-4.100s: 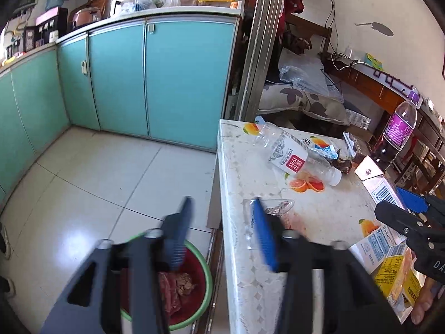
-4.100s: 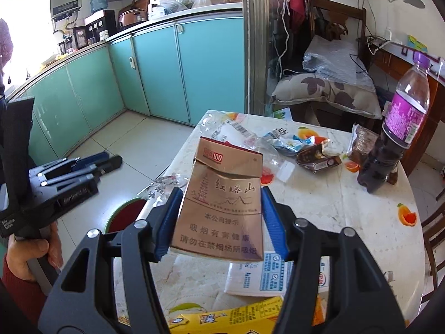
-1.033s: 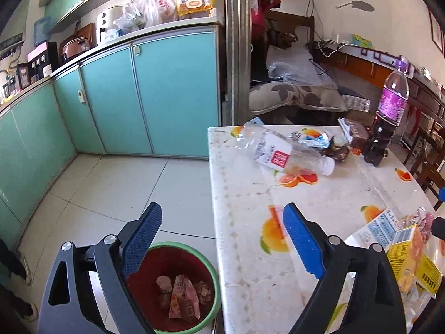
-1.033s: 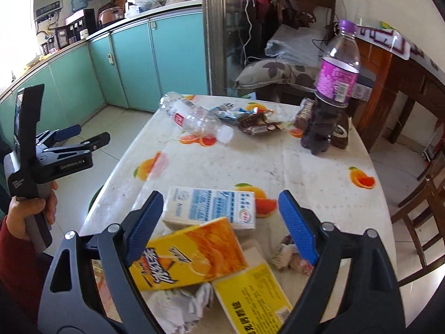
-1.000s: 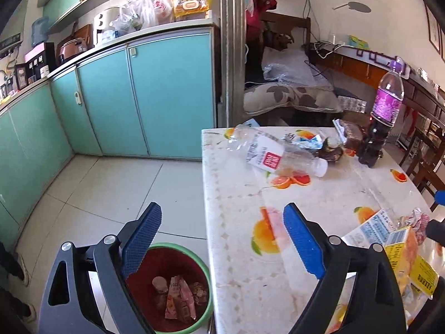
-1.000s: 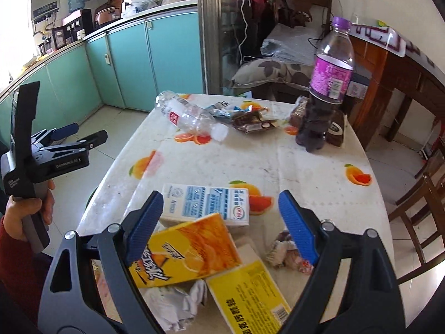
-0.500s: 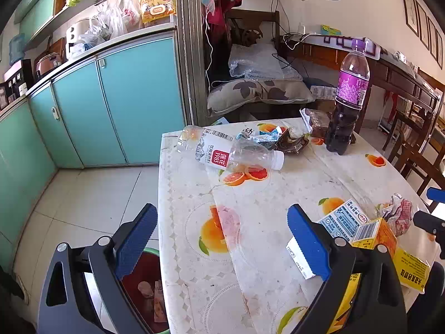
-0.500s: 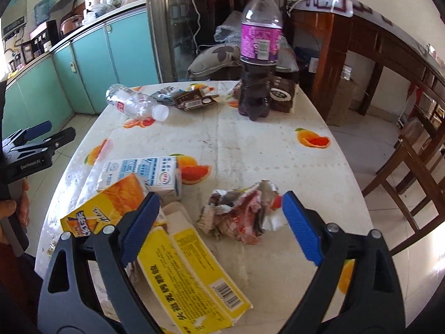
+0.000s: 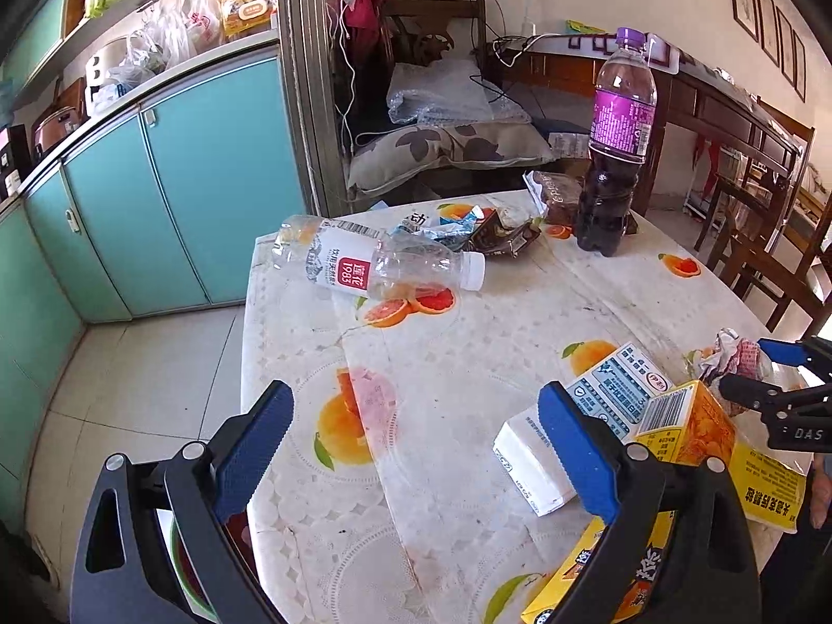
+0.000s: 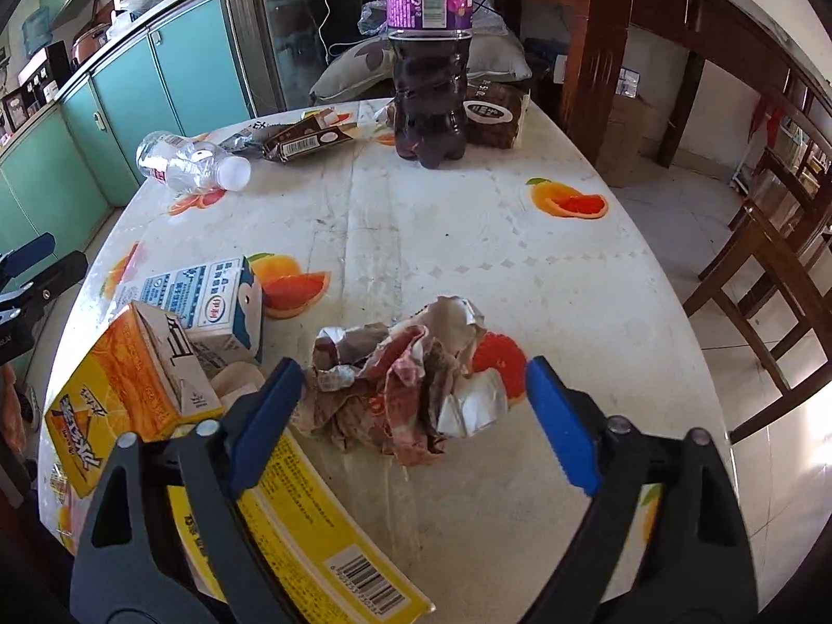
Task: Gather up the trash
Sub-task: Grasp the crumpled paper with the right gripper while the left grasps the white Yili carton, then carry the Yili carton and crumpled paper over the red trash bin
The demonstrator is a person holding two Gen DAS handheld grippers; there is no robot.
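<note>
Closing my right hand-held gripper, jaws narrowing but not yet pressing, around the crumpled wrapper near the table front edge; loose foil may slip. Left hand-held gripper gapes empty.

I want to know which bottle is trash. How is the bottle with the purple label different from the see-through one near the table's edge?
The purple-label bottle stands upright; the clear bottle lies on its side. The purple-label bottle holds dark drink in its lower half; the clear bottle looks empty and a bit crushed. The purple-label bottle has a purple cap; the clear bottle's cap is white. Both are capped plastic bottles on the table.
</note>
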